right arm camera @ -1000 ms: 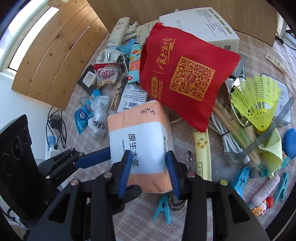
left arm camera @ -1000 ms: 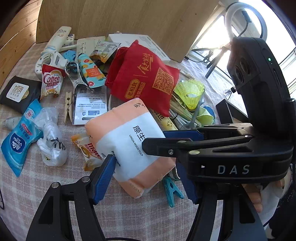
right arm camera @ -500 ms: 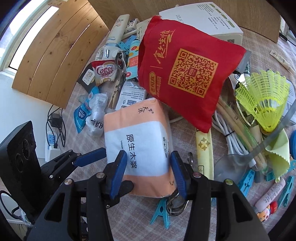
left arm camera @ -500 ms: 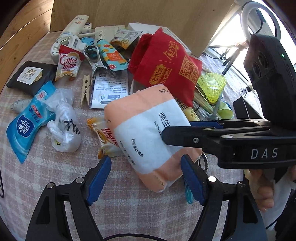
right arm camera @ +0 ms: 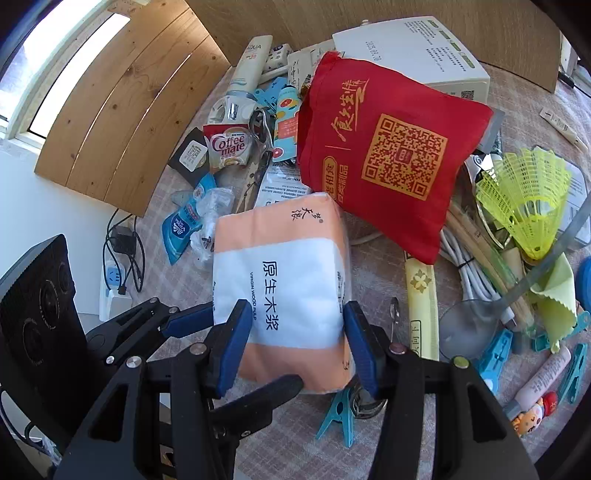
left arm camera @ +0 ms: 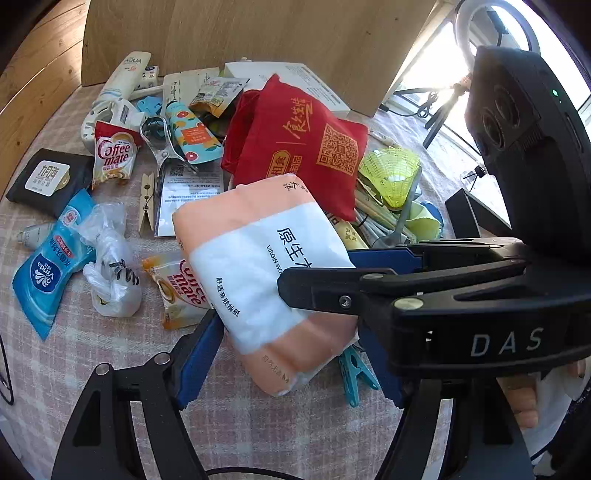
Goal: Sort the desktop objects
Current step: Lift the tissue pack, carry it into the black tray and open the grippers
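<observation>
A checked pink tablecloth [left arm camera: 258, 424] covers the table, wooden boards [right arm camera: 122, 96] stand behind it, and bright daylight comes through a window [left arm camera: 436, 74] beside a ring lamp [left arm camera: 495, 22]

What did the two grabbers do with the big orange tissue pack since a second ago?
The right gripper stays clamped on the tissue pack, which has tilted slightly. The left gripper still straddles it, its fingers closing in, though contact is unclear. The red bag and shuttlecock stayed put.
</observation>
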The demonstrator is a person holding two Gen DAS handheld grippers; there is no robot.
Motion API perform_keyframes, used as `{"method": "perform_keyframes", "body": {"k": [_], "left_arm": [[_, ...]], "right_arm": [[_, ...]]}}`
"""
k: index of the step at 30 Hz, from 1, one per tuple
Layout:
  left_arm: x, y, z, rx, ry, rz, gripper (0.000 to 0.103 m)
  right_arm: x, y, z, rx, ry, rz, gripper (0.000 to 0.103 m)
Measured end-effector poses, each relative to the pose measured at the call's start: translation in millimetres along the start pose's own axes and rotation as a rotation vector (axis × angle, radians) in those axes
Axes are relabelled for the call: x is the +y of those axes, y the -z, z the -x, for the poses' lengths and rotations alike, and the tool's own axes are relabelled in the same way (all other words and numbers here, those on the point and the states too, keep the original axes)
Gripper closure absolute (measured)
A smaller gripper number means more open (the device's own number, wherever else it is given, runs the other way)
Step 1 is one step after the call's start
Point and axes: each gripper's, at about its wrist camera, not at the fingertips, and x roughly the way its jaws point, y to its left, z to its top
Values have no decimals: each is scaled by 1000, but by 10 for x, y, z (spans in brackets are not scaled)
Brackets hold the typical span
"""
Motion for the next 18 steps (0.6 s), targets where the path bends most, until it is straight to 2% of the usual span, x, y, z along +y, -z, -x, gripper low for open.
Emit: {"method": "perform_keyframes", "body": {"k": [8, 14, 18], "left_arm": [[-473, -111, 135, -47, 5, -78, 31], [-879, -170, -63, -23, 18, -126, 31], [-1129, -116, -75, -22, 43, -159, 31]], "right_arm": [[-117, 187, 465, -61, 28, 18, 51], [-566, 302, 743, -104, 41, -91, 51], [-718, 440, 903, -115, 52, -97, 51]]}}
